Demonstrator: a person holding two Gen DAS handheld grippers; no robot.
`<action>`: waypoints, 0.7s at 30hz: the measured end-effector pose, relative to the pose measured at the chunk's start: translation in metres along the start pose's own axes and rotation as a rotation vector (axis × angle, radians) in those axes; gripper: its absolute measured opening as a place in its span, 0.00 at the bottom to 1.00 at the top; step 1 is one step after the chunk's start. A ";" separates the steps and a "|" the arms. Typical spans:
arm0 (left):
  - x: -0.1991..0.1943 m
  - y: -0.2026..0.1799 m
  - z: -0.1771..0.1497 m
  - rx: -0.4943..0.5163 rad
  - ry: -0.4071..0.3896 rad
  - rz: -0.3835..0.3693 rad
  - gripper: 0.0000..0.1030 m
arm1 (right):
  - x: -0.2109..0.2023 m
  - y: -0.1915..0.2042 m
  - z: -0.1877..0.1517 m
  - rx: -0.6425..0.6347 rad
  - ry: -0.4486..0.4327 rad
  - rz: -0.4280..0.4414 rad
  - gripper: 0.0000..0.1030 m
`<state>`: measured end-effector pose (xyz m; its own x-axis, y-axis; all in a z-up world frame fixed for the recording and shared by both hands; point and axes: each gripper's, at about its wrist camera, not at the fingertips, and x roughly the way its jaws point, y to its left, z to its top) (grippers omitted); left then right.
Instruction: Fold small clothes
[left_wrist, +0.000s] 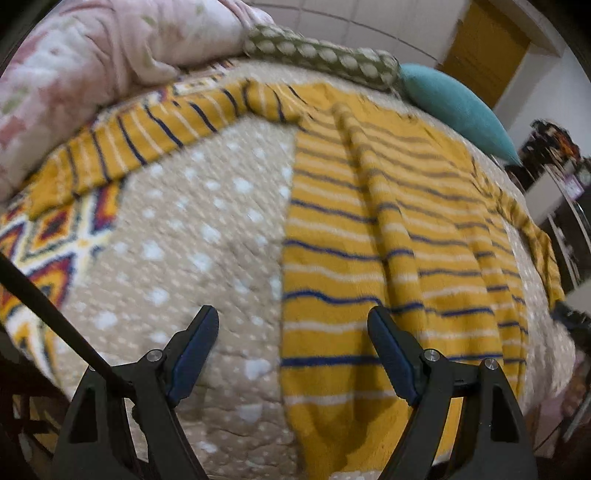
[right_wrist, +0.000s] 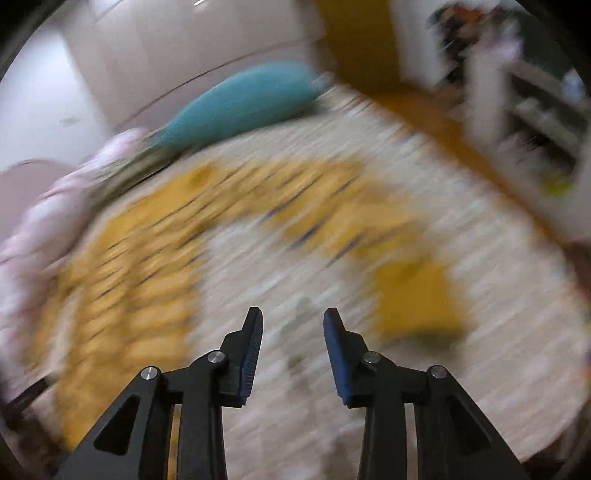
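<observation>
Black fingers of the left gripper (left_wrist: 291, 325) fill the bottom of the left wrist view, spread wide with nothing between the blue pads (left_wrist: 192, 354). Just beyond them the shirt (left_wrist: 388, 229) is laid flat on the bedspread (left_wrist: 207, 229), its straight side edge running between the two fingers, so that one finger is over bare bedspread and the other over striped cloth. One sleeve (left_wrist: 147, 136) is stretched away along the far side toward a pink quilt (left_wrist: 74, 62); a teal cushion (left_wrist: 454, 103) is seen behind.

The shirt is judged to be soft, light knit: limp, easily wrinkled, neither slippery nor fragile. Long ridges already run down its body, so it is likely to drag and bunch if pulled across the fuzzy bedspread. A pinch at a hem corner or at the side edge is judged the best hold, with both layers taken together.

The left gripper is pitched steeply downward over the near edge of the shirt, not touching it as far as can be told.

In the right wrist view, which is heavily blurred, the right gripper (right_wrist: 293, 321) is seen partly spread and empty, its jaws apart over bare bedspread. It is angled downward between the shirt's body (right_wrist: 129, 277) and the other sleeve (right_wrist: 413, 291), neither of which is touched.
</observation>
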<state>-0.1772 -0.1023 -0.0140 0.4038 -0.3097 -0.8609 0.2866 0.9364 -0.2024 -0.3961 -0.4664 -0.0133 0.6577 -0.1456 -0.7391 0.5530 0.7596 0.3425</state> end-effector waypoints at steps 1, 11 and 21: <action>0.004 -0.001 -0.003 0.009 0.005 -0.002 0.79 | 0.008 0.012 -0.018 -0.008 0.052 0.078 0.36; 0.008 -0.016 -0.017 0.051 0.028 -0.090 0.08 | 0.031 0.079 -0.089 -0.067 0.161 0.213 0.38; -0.053 0.023 -0.026 -0.036 -0.051 -0.015 0.08 | -0.007 0.079 -0.094 -0.082 0.134 0.223 0.04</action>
<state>-0.2149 -0.0604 0.0146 0.4438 -0.3313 -0.8326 0.2625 0.9365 -0.2327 -0.4053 -0.3463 -0.0355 0.6818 0.1122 -0.7229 0.3553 0.8131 0.4612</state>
